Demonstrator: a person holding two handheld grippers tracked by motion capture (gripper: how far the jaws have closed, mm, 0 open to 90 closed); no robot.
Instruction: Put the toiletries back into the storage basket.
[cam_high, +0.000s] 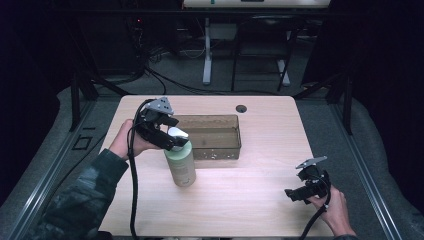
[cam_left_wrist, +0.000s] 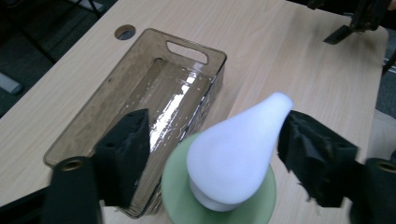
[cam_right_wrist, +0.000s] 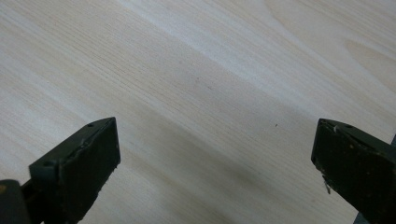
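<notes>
Spreading under everything is the pale wooden table (cam_high: 250, 195), with a round cable hole (cam_high: 241, 108) near its far edge. Next in size, a smoky see-through bin (cam_high: 220, 131) sits just beyond and to the right of the left gripper (cam_high: 172, 136); in the left gripper view its cut-out handle (cam_left_wrist: 187, 52) shows at the far end and its wall runs behind the left-hand jaw. The green bottle (cam_high: 181, 165) stands upright on the table directly below the left gripper, close against the bin's near wall. Its white pump top (cam_left_wrist: 238, 144) sits between that gripper's jaws, which stand wide: the right-hand one is just beside the nozzle tip, the other well clear, so nothing is clamped. The right gripper (cam_high: 296, 194) hovers low over bare wood well off to the right of the bottle, jaws spread wide with nothing between them.
</notes>
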